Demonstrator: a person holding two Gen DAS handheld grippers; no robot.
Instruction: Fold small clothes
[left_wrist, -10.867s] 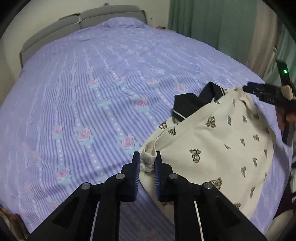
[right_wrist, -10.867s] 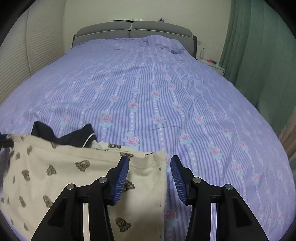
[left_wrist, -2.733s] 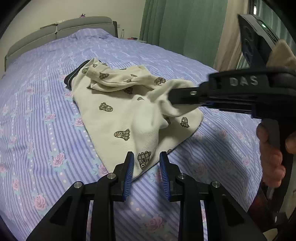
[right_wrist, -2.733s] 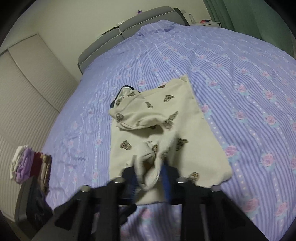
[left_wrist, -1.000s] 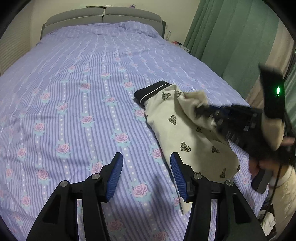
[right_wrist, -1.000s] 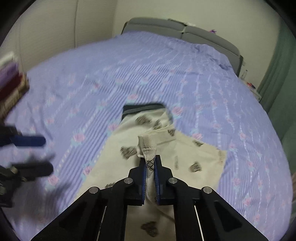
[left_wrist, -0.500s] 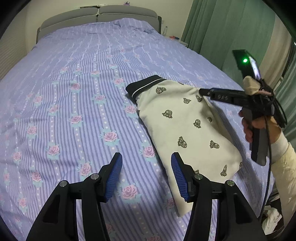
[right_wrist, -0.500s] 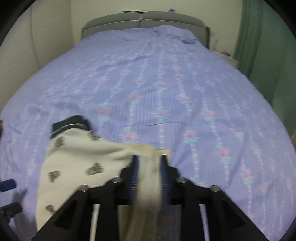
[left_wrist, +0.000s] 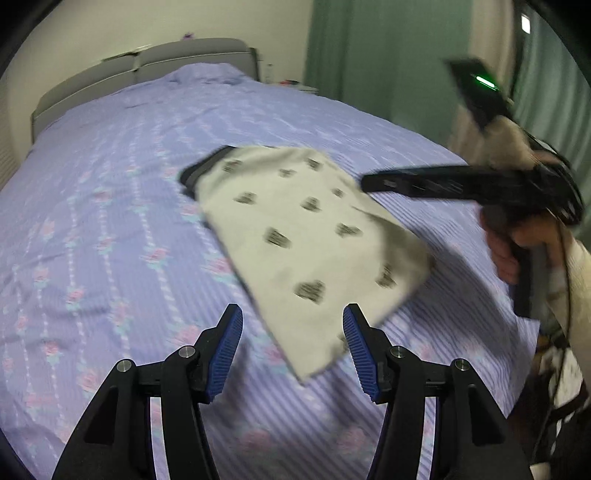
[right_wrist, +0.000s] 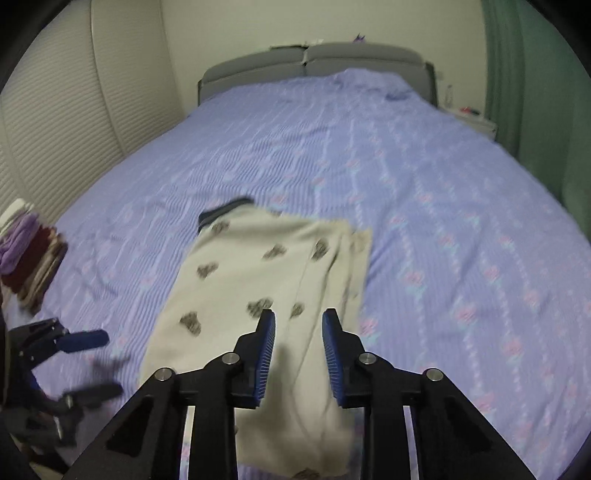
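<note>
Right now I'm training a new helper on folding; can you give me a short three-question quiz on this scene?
1. True or false: the left claw grips the cream printed garment.
2. Where does the stack of folded clothes sit in the right wrist view? A) left edge B) by the green curtain C) at the headboard
3. Fill in: the garment lies on a purple striped ____.

Key: 1 false, both claws stand open, the right claw too; 2 A; 3 bedspread.

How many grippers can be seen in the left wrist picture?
2. The left gripper stands at the bottom, open above the cream garment. The right gripper reaches in from the right, near its far edge.
</note>
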